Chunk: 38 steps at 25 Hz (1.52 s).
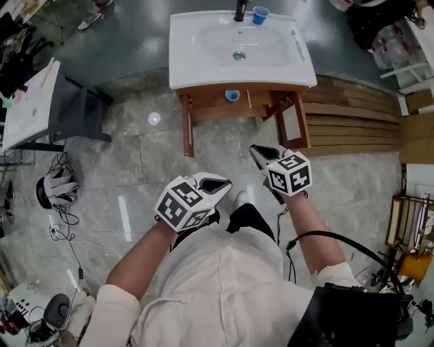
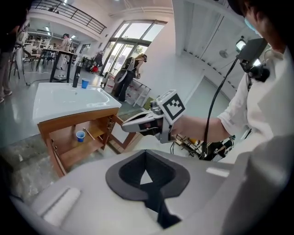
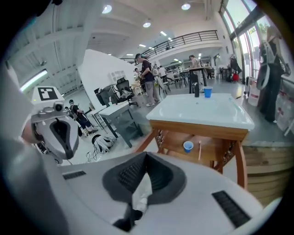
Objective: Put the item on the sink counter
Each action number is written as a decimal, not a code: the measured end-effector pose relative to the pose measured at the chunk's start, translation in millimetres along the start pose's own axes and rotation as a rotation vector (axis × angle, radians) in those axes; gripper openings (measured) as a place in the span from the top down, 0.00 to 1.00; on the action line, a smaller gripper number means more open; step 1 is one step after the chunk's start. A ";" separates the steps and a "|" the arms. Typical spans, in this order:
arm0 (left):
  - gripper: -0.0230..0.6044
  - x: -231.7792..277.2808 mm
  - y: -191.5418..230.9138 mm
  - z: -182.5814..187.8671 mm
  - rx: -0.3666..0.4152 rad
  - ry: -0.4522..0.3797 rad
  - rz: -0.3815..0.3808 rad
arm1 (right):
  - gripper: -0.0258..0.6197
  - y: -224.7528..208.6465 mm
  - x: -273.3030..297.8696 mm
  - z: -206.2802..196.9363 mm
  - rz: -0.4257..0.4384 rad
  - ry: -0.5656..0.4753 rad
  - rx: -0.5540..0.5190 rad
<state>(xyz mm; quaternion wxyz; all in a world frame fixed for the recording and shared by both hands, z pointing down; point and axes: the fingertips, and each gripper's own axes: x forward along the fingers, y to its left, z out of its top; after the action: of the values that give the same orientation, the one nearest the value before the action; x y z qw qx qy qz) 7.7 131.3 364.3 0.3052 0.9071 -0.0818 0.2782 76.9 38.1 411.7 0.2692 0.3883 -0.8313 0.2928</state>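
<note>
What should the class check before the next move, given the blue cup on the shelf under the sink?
1. Left hand-held gripper empty: ok, jaws together, nothing between them.
2. Right hand-held gripper ready to grasp: not ok, jaws shut.
3. Shelf cup upright and unobstructed: ok.
4. Bare spot on the sink counter: ok, front rim is bare; another blue cup stands at the back.
5. Grippers within reach of that shelf cup: not ok, both are held well back from it.
</note>
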 end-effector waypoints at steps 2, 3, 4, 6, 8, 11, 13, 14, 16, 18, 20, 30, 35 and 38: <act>0.95 0.5 -12.2 3.5 0.018 -0.003 0.019 | 0.95 3.7 -28.4 -2.4 -0.008 -0.030 0.010; 0.96 1.1 -19.3 4.9 0.021 -0.007 0.028 | 0.95 6.6 -41.8 -4.7 -0.008 -0.043 0.012; 0.95 1.4 -27.5 5.9 0.020 -0.012 0.036 | 0.95 10.7 -54.7 -7.8 -0.005 -0.052 0.013; 0.95 2.7 -44.3 7.4 0.012 -0.016 0.054 | 0.95 20.1 -78.1 -14.9 0.013 -0.062 0.018; 0.96 7.8 -60.5 8.9 0.008 -0.010 0.078 | 0.95 27.7 -98.7 -24.5 0.038 -0.059 0.019; 0.95 20.3 -88.3 7.5 -0.006 -0.012 0.092 | 0.95 36.5 -128.3 -45.8 0.063 -0.046 0.001; 0.95 28.2 -106.4 6.6 -0.007 -0.020 0.097 | 0.95 39.4 -144.8 -59.1 0.071 -0.046 -0.015; 0.96 31.6 -115.2 7.0 -0.003 -0.023 0.100 | 0.95 40.2 -152.1 -64.3 0.074 -0.048 -0.021; 0.95 37.7 -134.1 5.8 0.004 -0.026 0.104 | 0.95 43.0 -166.7 -74.6 0.084 -0.052 -0.030; 0.95 42.0 -150.1 1.3 0.006 -0.034 0.114 | 0.95 47.4 -180.3 -83.0 0.094 -0.062 -0.040; 0.95 44.7 -162.1 -4.8 0.002 -0.040 0.128 | 0.95 52.2 -192.2 -89.1 0.103 -0.077 -0.047; 0.95 61.4 -202.1 -12.9 0.005 -0.035 0.130 | 0.95 66.3 -227.6 -115.2 0.133 -0.098 -0.046; 0.95 63.9 -211.2 -16.3 0.012 -0.041 0.138 | 0.95 73.0 -231.6 -122.4 0.146 -0.104 -0.063; 0.96 60.8 -212.0 -20.2 0.003 -0.042 0.151 | 0.95 75.7 -234.6 -123.8 0.153 -0.110 -0.070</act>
<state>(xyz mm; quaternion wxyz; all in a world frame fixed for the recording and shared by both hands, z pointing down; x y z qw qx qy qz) 116.6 314.4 303.6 0.2802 0.9044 -0.1562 0.2815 173.2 278.6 317.0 0.2132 0.3296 -0.8818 0.2615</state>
